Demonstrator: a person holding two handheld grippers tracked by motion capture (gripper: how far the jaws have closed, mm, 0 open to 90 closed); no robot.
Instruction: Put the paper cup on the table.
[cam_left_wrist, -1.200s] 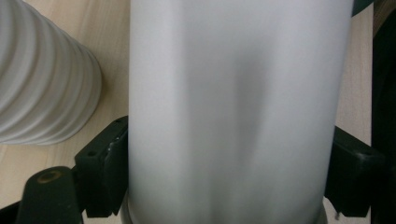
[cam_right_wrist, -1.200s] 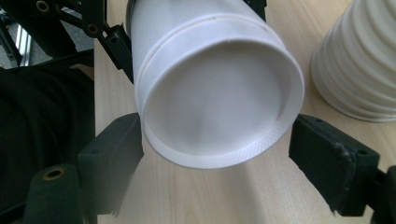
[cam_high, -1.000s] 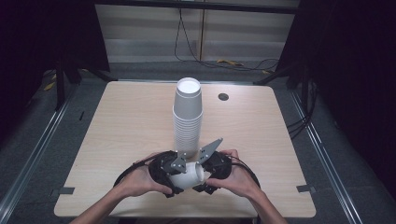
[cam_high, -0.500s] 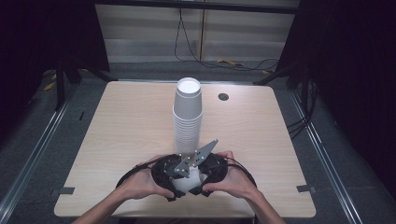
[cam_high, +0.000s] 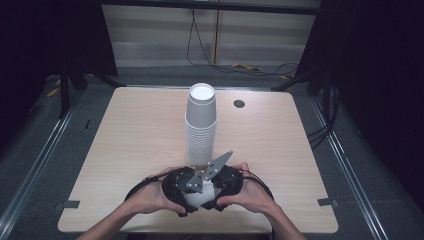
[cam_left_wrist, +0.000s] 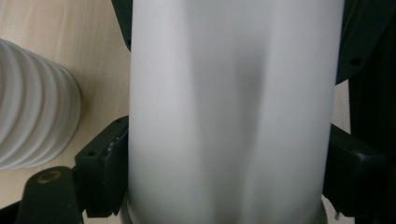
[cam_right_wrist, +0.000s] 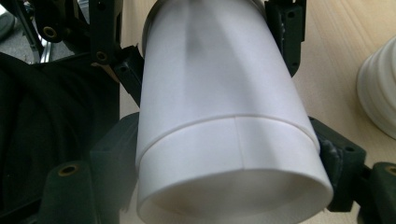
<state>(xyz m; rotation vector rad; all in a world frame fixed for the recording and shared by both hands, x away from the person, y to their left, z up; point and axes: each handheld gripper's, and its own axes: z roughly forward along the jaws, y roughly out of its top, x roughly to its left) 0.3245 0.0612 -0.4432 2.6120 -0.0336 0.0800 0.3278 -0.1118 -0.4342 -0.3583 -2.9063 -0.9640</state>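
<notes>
A white paper cup (cam_high: 200, 198) lies level between my two grippers near the table's front edge. My left gripper (cam_left_wrist: 226, 168) has its jaws on the cup's narrow end (cam_left_wrist: 224, 112); they have just been opening slightly, with the cup still between them. My right gripper (cam_right_wrist: 226, 163) is shut on the wide rim end (cam_right_wrist: 233, 154), where a step line rings the wall. In the high view the left gripper (cam_high: 186, 196) and right gripper (cam_high: 216, 192) face each other, a hand on each.
A tall stack of upturned white cups (cam_high: 201, 125) stands mid-table, just beyond the grippers, seen also as the stack (cam_left_wrist: 32, 121) and the stack (cam_right_wrist: 380, 93). The wooden table (cam_high: 135, 130) has a dark round hole (cam_high: 239, 104) at the back right.
The two grippers have drawn slightly closer together over the cup, so less of it shows between them. The stack has not moved.
</notes>
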